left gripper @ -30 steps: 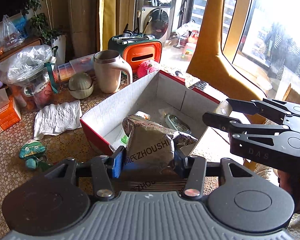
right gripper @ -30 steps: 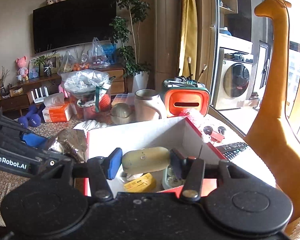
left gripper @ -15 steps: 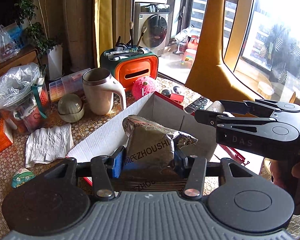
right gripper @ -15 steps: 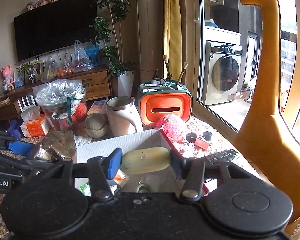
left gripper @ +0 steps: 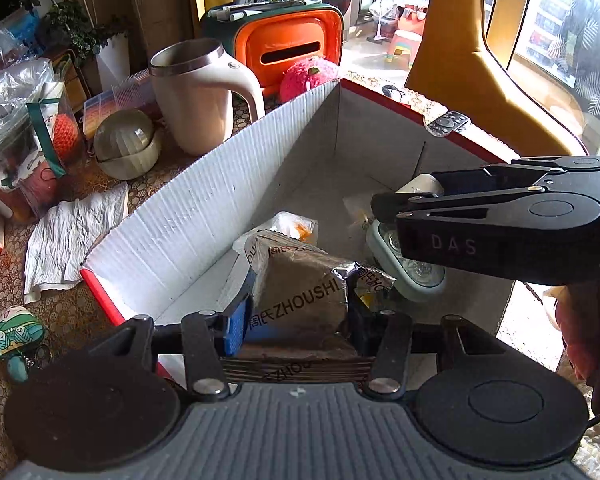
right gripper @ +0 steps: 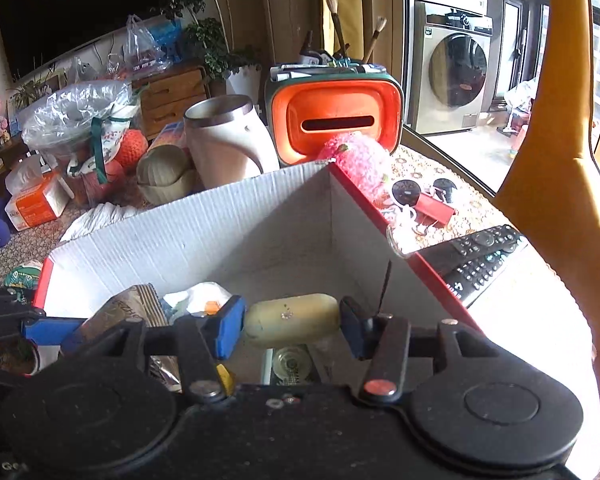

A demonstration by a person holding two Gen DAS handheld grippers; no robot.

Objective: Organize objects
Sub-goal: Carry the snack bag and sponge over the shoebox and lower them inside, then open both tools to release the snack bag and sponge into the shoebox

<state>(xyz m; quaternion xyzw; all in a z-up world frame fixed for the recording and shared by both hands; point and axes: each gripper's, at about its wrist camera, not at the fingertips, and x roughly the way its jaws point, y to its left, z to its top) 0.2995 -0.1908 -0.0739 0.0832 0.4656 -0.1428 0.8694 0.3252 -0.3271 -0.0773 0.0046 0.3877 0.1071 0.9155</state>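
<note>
Snack bag (left gripper: 304,292) light, crinkly, pinched mid-body in my left gripper (left gripper: 296,316) over box (left gripper: 204,216); right gripper (right gripper: 292,326) pinches smooth pale pod (right gripper: 292,320).

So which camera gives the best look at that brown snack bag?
The left wrist view: the snack bag fills the left gripper, its print readable. The right wrist view catches only its crinkled top edge at the lower left.

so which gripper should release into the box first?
Probably the right gripper: its yellow capsule hangs over bare box floor. The left gripper holds the snack bag low in the cardboard box, with the round green case close beside it.
</note>
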